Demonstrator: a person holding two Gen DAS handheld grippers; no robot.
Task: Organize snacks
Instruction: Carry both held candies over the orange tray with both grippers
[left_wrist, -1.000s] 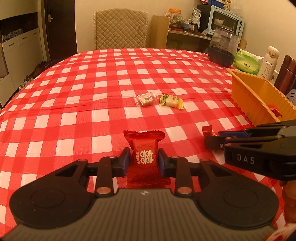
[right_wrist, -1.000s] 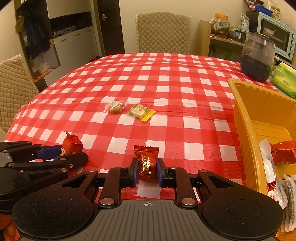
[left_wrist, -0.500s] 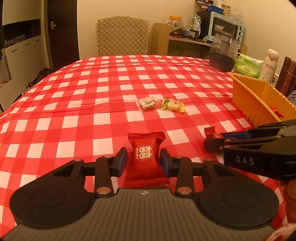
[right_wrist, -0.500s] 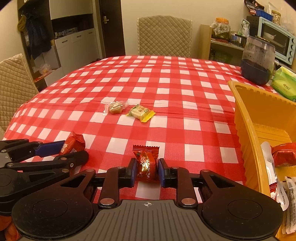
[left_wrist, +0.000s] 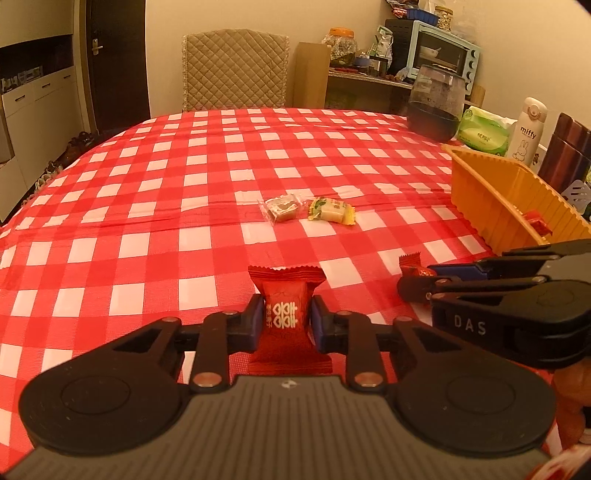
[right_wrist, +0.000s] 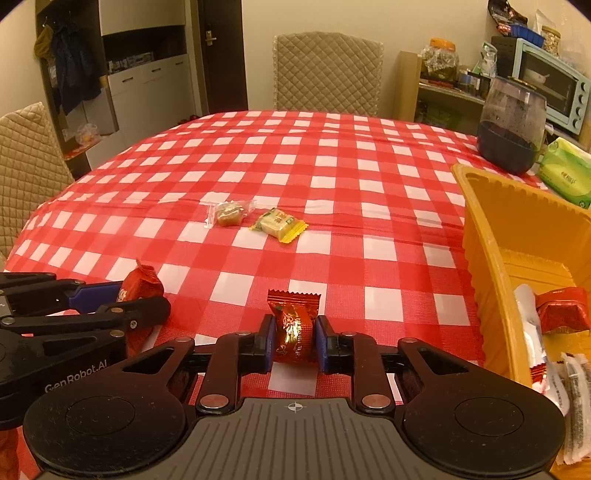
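Note:
My left gripper (left_wrist: 285, 318) is shut on a red snack packet with white characters (left_wrist: 284, 310), held just above the checked tablecloth. My right gripper (right_wrist: 294, 336) is shut on a small red and gold candy (right_wrist: 293, 326). Each gripper shows in the other's view: the right gripper (left_wrist: 417, 280) on the right, the left gripper (right_wrist: 144, 295) on the left with its red packet (right_wrist: 142, 286). A clear-wrapped brown sweet (right_wrist: 229, 212) and a yellow-wrapped snack (right_wrist: 279, 224) lie mid-table. The orange basket (right_wrist: 487, 236) at the right holds several wrapped snacks.
A dark glass jar (right_wrist: 511, 127), a green tissue pack (right_wrist: 565, 175), a white Miffy bottle (left_wrist: 526, 131) and a brown flask (left_wrist: 565, 153) stand behind the basket. Quilted chairs stand at the far edge (right_wrist: 327, 75) and at the left (right_wrist: 27, 162).
Both grippers have risen a little with their snacks. The left jaws have closed in on the red packet again after loosening half a second ago.

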